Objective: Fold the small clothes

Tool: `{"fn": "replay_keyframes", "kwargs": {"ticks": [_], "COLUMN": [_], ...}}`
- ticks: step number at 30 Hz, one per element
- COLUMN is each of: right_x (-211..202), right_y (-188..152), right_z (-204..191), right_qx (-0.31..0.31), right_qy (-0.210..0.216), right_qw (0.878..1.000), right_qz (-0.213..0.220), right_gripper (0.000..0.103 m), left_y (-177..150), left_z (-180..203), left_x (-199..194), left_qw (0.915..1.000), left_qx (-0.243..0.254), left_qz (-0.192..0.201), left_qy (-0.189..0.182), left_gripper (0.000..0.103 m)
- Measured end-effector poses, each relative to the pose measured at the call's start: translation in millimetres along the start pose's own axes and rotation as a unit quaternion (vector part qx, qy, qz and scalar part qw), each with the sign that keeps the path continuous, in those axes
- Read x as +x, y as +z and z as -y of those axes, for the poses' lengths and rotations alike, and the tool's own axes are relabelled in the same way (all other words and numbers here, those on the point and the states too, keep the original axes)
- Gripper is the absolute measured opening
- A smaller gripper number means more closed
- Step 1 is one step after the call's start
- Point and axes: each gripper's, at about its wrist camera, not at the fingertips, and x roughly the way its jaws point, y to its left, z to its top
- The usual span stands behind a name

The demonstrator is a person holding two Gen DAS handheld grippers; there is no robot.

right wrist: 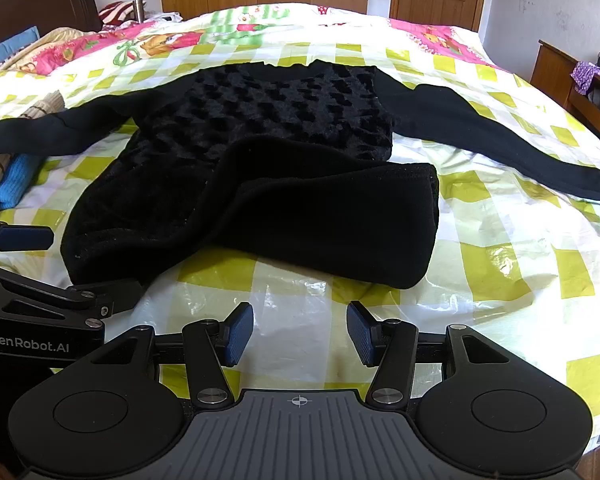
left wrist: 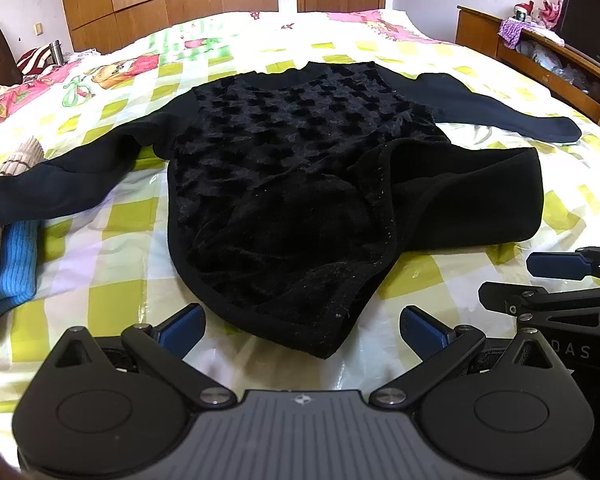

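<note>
Left wrist view: black sweater (left wrist: 300, 184) lies just beyond both grippers' wide, empty jaws.

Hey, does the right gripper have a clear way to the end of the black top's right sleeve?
Probably yes. The right gripper has its tongs open and holds nothing, and the sleeve cuff lies flat on the checked bed cover with nothing between them, though it sits well off to the side.
</note>
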Motion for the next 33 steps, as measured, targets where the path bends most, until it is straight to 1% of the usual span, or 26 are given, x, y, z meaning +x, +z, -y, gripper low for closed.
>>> {"fn": "replay_keyframes", "kwargs": {"ticks": [19, 25, 30, 33], "right_x": [2.2, 3.2, 5.4, 7.0], "right_y": [-0.3, -0.9, -0.5, -0.1], "right_z": [-0.5, -0.3, -2.2, -3.3], "right_qx": [-0.001, 0.001, -0.002, -0.006], "right_qy": [0.000, 0.001, 0.004, 0.005], "right_qw": [1.000, 1.000, 1.000, 1.000], "right_qz": [-0.004, -0.005, -0.008, -0.008], "right_gripper": [0.051, 0.052, 0.052, 0.052], "left_y": [-3.1, -4.5, -6.7, -7.9], "left_z": [3.3, 1.3, -4.9, -6.0], "left_x": [-0.3, 0.5, 2.7, 5.1], "left_qw": [0.9999, 0.9998, 0.9996, 0.9996], "left_qx": [0.013, 0.018, 0.018, 0.021], "left_qz": [0.003, 0.007, 0.010, 0.007], "left_qy": [0.000, 0.008, 0.021, 0.015], "left_gripper": [0.103, 0.103, 0.103, 0.103]}}
